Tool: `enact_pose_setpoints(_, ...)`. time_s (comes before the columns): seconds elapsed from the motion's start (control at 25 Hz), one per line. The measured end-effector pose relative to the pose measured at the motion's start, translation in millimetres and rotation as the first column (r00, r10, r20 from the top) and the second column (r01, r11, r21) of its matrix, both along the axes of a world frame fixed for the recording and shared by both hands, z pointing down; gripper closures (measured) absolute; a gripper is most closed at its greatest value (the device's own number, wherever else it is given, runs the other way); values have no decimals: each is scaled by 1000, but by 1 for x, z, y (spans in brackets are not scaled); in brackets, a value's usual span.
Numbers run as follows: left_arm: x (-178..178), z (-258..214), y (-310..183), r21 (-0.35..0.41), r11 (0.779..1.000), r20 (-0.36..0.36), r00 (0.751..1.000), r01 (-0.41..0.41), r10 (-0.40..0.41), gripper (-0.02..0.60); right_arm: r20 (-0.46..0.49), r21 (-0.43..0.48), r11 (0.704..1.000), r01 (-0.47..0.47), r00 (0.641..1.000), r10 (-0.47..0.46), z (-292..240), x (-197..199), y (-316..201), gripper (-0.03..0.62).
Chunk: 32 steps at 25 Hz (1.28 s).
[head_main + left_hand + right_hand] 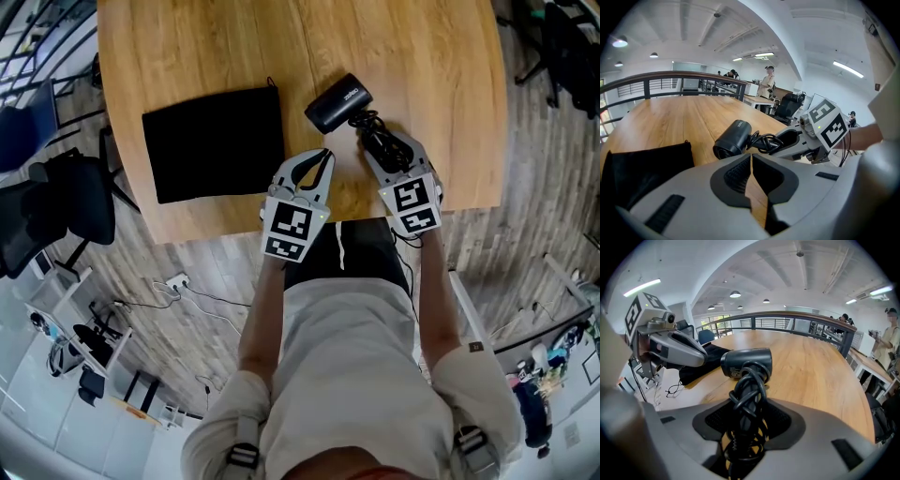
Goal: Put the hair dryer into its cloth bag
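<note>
Two claws work close together near the front edge of the surface (422,66). The right claw (380,148) is clamped on the cord-wrapped handle of the hair dryer (337,101). Whether the dryer's barrel rests on the wood or hangs just above it, I cannot tell. It sits just beside the cloth bag (214,155), not touching it. The left claw (322,159) has its tips together and holds nothing, between bag and handle.

The dryer looks secured, but the bag lies flat and unopened, so opening its mouth is probably next. For that the left claw must part, pinch one layer and lift it. Which edge is the mouth I cannot tell.

Bare wood lies beyond the dryer. The bag's front edge sits near the drop, so dragging it toward the person risks a slide off.
</note>
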<state>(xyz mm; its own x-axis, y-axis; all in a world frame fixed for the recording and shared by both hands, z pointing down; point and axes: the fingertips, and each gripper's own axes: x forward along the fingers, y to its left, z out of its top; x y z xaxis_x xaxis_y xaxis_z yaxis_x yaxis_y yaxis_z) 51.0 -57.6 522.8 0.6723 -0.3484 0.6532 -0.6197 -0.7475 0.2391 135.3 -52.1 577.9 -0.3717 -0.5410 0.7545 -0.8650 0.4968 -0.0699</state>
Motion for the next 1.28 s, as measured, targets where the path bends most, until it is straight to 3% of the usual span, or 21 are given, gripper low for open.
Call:
enact_pose_setpoints(0.32, -42, 17, -8, 23, 994, 91, 990, 104, -105, 555, 13, 15, 999, 43, 999, -43, -4, -13, -2, 382)
enact_pose_setpoints(0.44, -61, 23, -12, 34, 989, 128, 981, 144, -147, 495, 18, 21, 998, 61, 998, -62, -7, -21, -4, 382)
enact_pose_setpoints(0.72, -95, 40, -20, 67, 973, 210, 951, 219, -228, 491, 29, 33, 996, 85, 996, -86, -10, -37, -7, 382)
enact_pose_setpoints(1.28, -102, 74, -18, 42, 973, 281, 932, 227, -230, 509, 26, 33, 994, 105, 994, -106, -14, -41, -4, 382)
